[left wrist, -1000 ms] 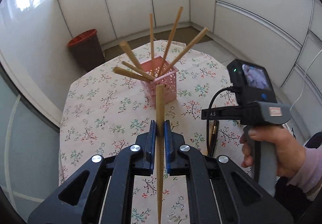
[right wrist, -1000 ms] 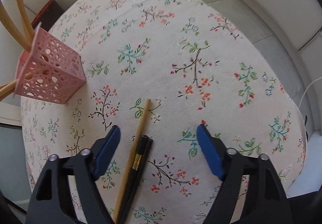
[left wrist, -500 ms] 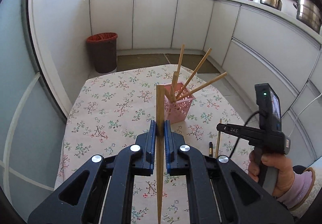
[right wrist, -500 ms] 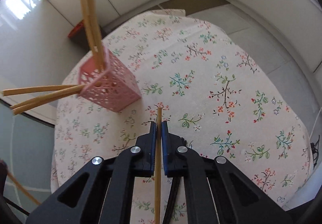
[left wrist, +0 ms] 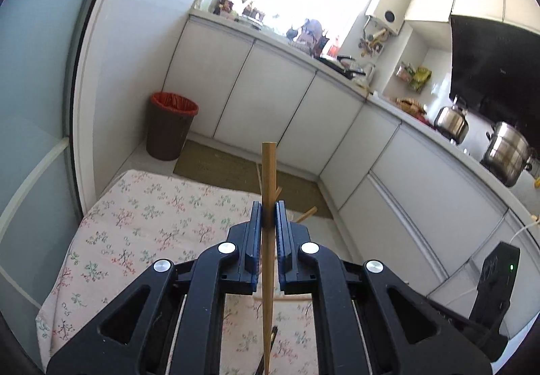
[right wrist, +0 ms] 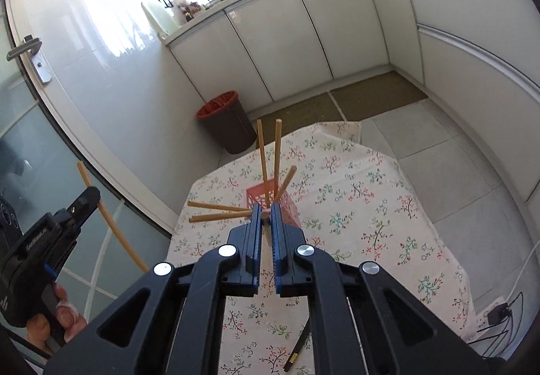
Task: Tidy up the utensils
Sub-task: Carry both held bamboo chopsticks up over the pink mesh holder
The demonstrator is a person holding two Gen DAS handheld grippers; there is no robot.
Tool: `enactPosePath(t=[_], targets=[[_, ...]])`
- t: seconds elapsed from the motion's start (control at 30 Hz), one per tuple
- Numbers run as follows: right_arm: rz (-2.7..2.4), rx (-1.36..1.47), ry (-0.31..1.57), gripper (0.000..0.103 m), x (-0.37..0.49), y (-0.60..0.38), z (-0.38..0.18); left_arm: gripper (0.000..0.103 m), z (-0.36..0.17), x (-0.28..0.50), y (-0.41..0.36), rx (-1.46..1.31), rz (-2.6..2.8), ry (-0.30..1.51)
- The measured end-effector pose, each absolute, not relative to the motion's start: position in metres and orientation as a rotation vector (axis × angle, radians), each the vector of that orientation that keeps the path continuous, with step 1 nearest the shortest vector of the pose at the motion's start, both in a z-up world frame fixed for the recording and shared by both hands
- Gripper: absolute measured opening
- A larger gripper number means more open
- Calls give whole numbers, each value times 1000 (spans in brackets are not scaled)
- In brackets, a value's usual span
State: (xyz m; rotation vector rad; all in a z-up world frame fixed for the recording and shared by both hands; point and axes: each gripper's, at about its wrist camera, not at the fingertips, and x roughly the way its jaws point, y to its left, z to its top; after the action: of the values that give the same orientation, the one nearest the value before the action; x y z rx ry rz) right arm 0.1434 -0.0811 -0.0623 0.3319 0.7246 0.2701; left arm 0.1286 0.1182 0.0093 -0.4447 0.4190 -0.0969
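Left claw clamping wooden chopstick, floral tablecloth below, brown bin beyond

No readable text in either view. The left gripper, seen at the left of the right wrist view, has a small pale marking on its black body, too blurred to make out.

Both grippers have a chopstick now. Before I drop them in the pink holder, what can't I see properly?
- Left wrist: pink holder hidden behind left gripper; only stick tips show.
- Right wrist: right gripper covers the pink holder mouth.
- Right wrist: its chopstick shows end-on only.
- Black chopstick partly cut off.
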Motion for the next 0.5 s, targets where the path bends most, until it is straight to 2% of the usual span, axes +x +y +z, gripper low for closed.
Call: enactPosePath(t=[0.23,0.5], targets=[[288,327,659,6,145,-101,-34,7,51,162,93,-404,33,208],[282,334,669,6,173,-122,-45,7,18,215,63,-330,174,160]])
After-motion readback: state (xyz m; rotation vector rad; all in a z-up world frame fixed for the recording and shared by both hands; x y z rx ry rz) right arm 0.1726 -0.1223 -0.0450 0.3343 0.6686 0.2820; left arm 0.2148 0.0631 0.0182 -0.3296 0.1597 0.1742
